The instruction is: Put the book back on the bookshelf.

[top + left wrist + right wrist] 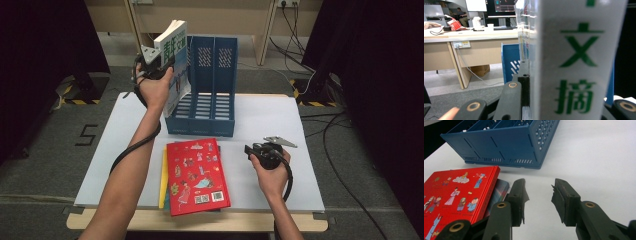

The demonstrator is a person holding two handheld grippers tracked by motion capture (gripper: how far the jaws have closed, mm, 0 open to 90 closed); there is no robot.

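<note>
My left gripper (161,62) is shut on a white book with green characters (175,60), held upright and tilted over the left slot of the blue file rack (205,95). In the left gripper view the book's spine (576,62) stands pressed against the black jaw, with the rack's wall (510,62) behind. A red picture book (196,175) lies on top of other books at the table's front. My right gripper (250,150) hovers open just right of the red book (454,192), nothing between its fingers (517,197), facing the rack (506,142).
The white table top (260,120) has bare room right of the rack and around the right hand. A yellow and a dark book edge (163,180) stick out under the red one. Cables (320,75) lie on the floor at the right.
</note>
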